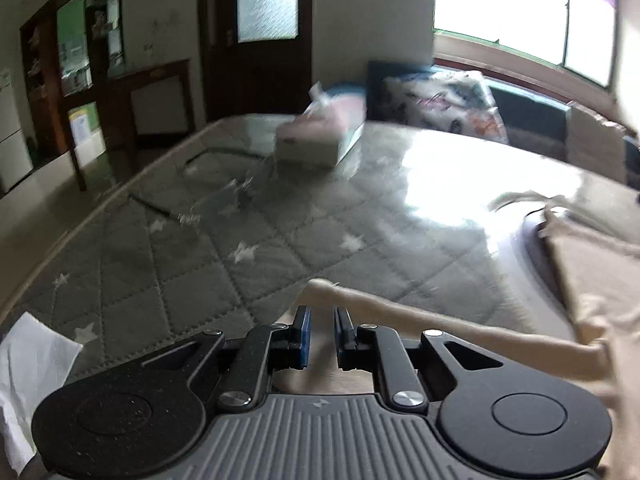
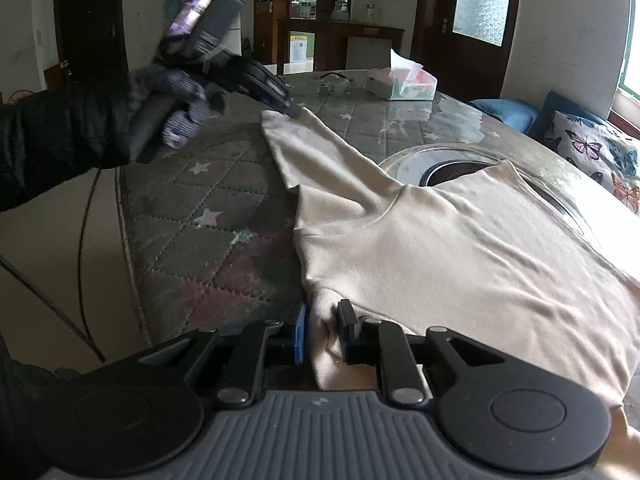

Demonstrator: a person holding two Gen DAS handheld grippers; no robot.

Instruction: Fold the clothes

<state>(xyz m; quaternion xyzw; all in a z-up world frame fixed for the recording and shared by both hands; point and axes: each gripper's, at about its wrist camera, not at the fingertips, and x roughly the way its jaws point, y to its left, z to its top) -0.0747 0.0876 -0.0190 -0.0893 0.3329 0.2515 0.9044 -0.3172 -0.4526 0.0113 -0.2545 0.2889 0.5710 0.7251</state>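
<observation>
Pinching cream cloth between its blue-padded fingers, the right gripper (image 2: 322, 334) has its jaws closed on a bunched edge of the cream shirt (image 2: 460, 248), low on the side of the body nearest the person. Farther along that same side, the left gripper (image 2: 294, 111) meets the tip of the sleeve (image 2: 316, 148); in its own view cloth runs in between the narrowly parted jaws of the gripper, and I judge them to be clamped on the sleeve end, though blur leaves the contact itself unclear. A gloved hand (image 2: 172, 96) in a dark sleeve carries that tool. From the right fingers the shirt spreads up and rightward, lying mostly flat on the quilted grey star-patterned cover (image 2: 192, 200) of the table, its far part over a round inset (image 2: 440, 168) in the tabletop. The sleeve's long axis runs away from the body toward the left gripper, so both holds sit on one side edge, and any fold would carry that edge across toward the right. A tissue box (image 2: 404, 82) stands well beyond.
</observation>
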